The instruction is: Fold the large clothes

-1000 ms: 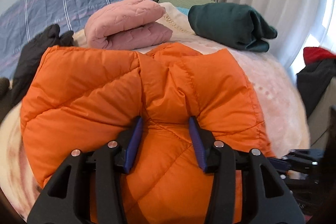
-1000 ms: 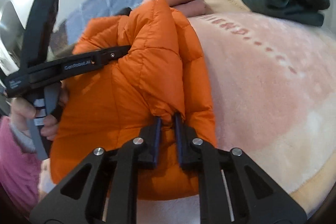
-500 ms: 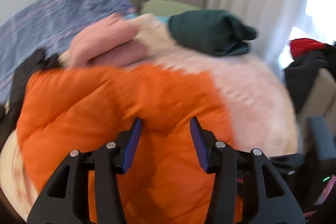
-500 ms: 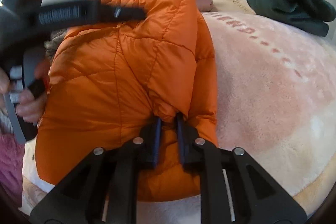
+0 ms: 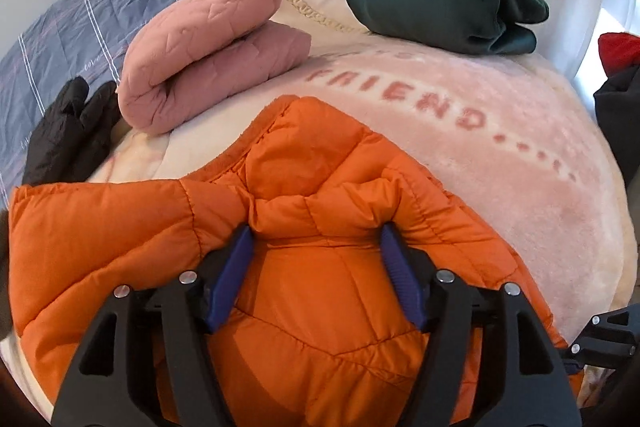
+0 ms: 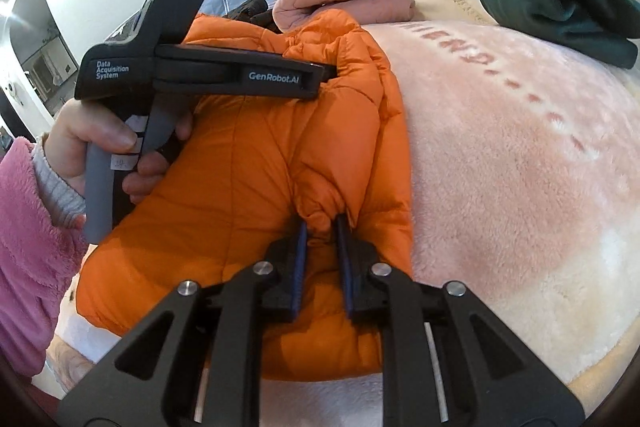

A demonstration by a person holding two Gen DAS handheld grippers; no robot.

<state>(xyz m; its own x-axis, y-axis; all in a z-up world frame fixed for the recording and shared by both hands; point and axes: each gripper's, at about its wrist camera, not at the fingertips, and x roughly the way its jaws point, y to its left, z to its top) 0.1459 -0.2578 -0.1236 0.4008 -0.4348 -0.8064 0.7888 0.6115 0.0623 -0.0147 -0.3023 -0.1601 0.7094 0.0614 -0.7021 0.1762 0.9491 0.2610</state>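
An orange puffer jacket (image 5: 120, 247) lies bunched on the pink blanket (image 5: 500, 167) of a bed. My left gripper (image 5: 316, 231) points down at it, and its jaws are opening. A puffy fold of the jacket still fills the gap and bulges against both blue pads (image 5: 236, 267). My right gripper (image 6: 320, 223) is shut on a narrow fold at the jacket's near right edge (image 6: 248, 187). In the right wrist view a hand (image 6: 92, 143) in a pink sleeve holds the left gripper's black body (image 6: 200, 75), whose tips are sunk in the jacket.
Behind the jacket lie a folded pink quilted garment (image 5: 208, 47), a folded dark green one (image 5: 440, 3) and a black one (image 5: 68, 131). A blue plaid quilt (image 5: 100, 11) covers the far left. Red and dark clothes (image 5: 616, 75) sit past the right edge.
The left gripper swung across and down with the jacket, and its jaws now stand wider. The jacket's far edge lies nearer, uncovering the blanket's lettering. The right gripper kept its hold.
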